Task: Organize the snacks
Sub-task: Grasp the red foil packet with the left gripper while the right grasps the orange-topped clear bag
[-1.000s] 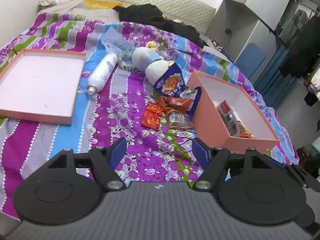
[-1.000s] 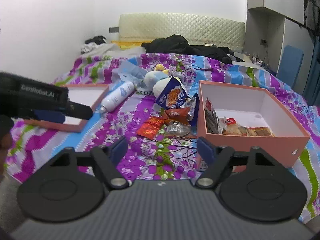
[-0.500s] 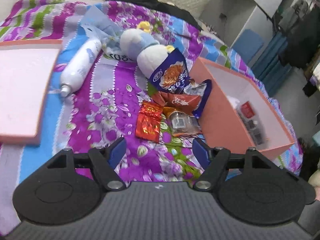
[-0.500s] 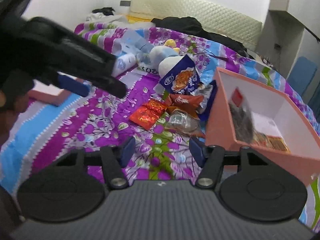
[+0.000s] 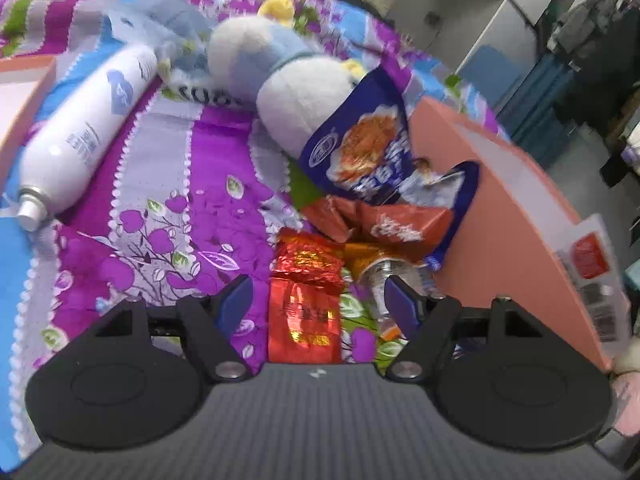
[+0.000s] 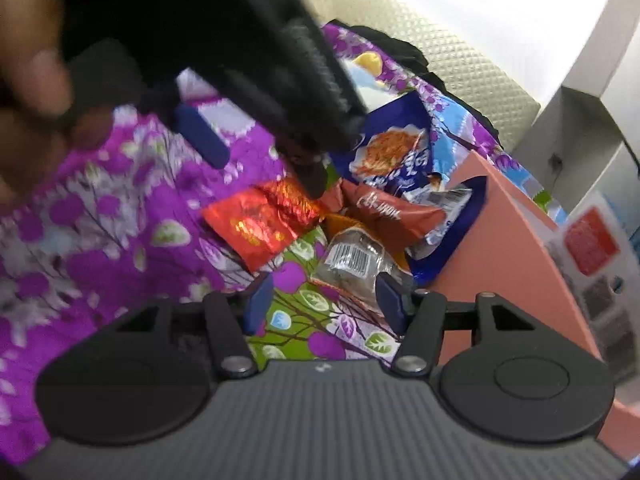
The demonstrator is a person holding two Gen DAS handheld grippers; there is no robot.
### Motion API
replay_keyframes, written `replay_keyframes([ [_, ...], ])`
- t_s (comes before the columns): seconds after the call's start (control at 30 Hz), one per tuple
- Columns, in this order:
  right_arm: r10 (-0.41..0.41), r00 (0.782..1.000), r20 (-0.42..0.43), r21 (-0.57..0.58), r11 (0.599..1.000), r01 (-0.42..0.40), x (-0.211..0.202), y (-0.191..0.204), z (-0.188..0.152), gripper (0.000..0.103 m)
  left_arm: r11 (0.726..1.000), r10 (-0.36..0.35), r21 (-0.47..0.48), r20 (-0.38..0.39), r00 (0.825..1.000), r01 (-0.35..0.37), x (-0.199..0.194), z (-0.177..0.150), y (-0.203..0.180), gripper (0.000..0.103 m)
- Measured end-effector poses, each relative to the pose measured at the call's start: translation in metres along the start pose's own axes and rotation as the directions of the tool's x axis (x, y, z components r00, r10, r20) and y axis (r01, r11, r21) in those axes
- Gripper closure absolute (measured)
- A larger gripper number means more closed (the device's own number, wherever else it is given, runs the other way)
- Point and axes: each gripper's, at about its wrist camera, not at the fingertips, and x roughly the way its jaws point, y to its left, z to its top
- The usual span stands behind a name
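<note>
A pile of snacks lies on the flowered bedspread beside a pink box (image 5: 500, 200) (image 6: 512, 248). My left gripper (image 5: 318, 300) is open and straddles a red foil packet (image 5: 304, 304) without its pads touching it. From the right wrist view, the left gripper (image 6: 260, 164) hangs over that red foil packet (image 6: 256, 224). My right gripper (image 6: 324, 300) is closing its jaws, and a clear packet with a barcode (image 6: 352, 264) lies just ahead between the fingers, not pressed. A blue noodle bag (image 5: 368, 152) and a brown packet (image 5: 400, 228) lie behind.
A plush toy (image 5: 288, 76) and a white spray bottle (image 5: 80, 132) lie further up the bed. A pink box lid (image 5: 20, 92) sits at the left edge. A packet with a red label (image 6: 592, 248) stands inside the pink box. A hand (image 6: 32, 76) holds the left gripper.
Both grippers have dropped and closed in on the snack pile. The right jaws have narrowed. The left gripper now fills the upper left of the right wrist view.
</note>
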Motion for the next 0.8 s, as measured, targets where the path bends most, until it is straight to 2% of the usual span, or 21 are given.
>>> replay_keyframes([
  [0.13,-0.015,1.0,-0.006,-0.021,1.0,0.015,0.011,0.0,-0.001,0.049,0.998,0.029,0.048,-0.031,0.999,-0.028,0.019,0.001,-0.002,0.028],
  [0.27,-0.036,0.999,0.008,-0.073,0.997,0.036,0.025,0.001,-0.001,0.05,0.996,0.01,0.087,-0.053,0.999,-0.005,0.035,0.004,-0.005,0.028],
  [0.37,-0.037,0.999,0.006,-0.114,0.993,0.038,0.034,0.003,0.002,0.063,0.994,0.03,0.111,-0.051,0.998,-0.024,0.047,0.007,-0.007,0.028],
  [0.47,-0.027,1.0,-0.006,-0.108,0.994,0.026,0.038,0.001,0.005,0.065,0.99,0.051,0.134,-0.054,0.997,-0.044,0.054,0.01,-0.013,0.029],
  [0.53,-0.024,1.0,-0.014,-0.098,0.995,0.022,0.036,0.0,0.007,0.069,0.983,0.079,0.172,-0.056,0.995,-0.068,0.057,0.01,-0.019,0.043],
  [0.57,-0.022,1.0,-0.017,-0.093,0.995,0.021,0.034,0.0,0.009,0.07,0.977,0.104,0.194,-0.055,0.993,-0.091,0.058,0.01,-0.021,0.044],
  [0.6,-0.019,1.0,-0.017,-0.087,0.996,0.018,0.031,-0.001,0.01,0.085,0.975,0.106,0.202,-0.057,0.993,-0.093,0.058,0.01,-0.022,0.045],
  [0.8,-0.012,1.0,-0.008,-0.067,0.998,0.011,0.008,-0.003,0.015,0.09,0.977,0.123,0.183,-0.08,0.989,-0.106,0.038,0.01,-0.023,0.045],
])
